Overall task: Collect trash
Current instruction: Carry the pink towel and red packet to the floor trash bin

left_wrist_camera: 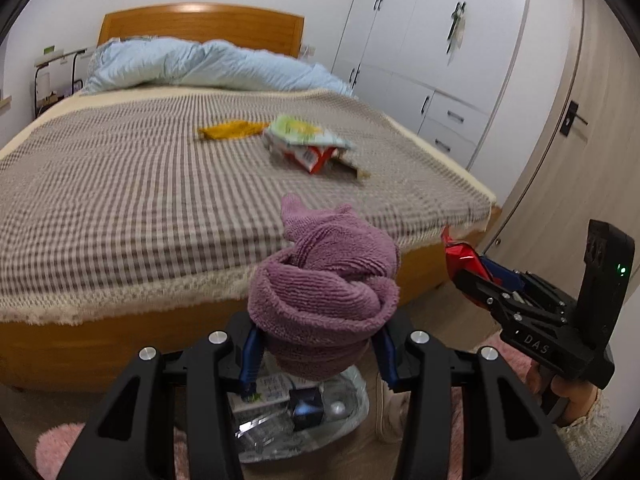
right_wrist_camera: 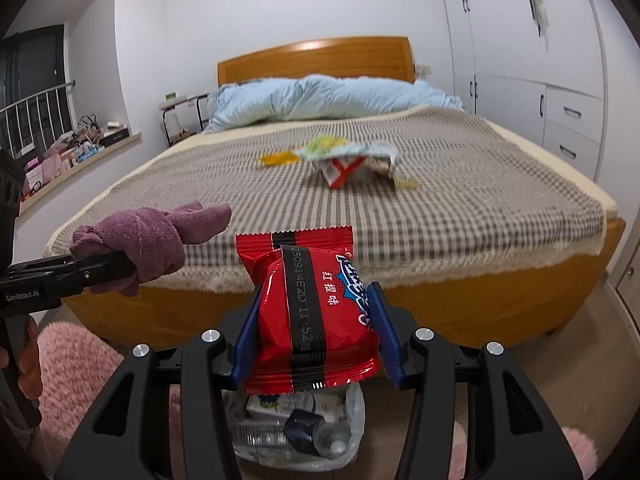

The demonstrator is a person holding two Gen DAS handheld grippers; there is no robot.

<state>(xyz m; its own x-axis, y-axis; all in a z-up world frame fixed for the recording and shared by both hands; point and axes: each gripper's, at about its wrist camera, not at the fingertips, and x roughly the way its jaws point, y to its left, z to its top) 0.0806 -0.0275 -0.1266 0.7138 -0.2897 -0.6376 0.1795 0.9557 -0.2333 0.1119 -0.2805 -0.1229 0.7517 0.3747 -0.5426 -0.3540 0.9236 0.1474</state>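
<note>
Bedroom floor shows below the left gripper (left_wrist_camera: 316, 344), its half-open jaws clamped on a purple cloth (left_wrist_camera: 324, 300) above the trash bag (left_wrist_camera: 352, 412), so dropping looks next, while the right view has the right gripper (right_wrist_camera: 316, 332) clamping a red packet (right_wrist_camera: 312, 320) over it.

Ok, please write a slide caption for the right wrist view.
Right claw holding red snack packet above trash bag.

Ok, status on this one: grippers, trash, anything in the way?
Left gripper shut on purple cloth. Right gripper shut on red snack packet. Both over trash bag. More wrappers on bed. Nothing blocking.
</note>
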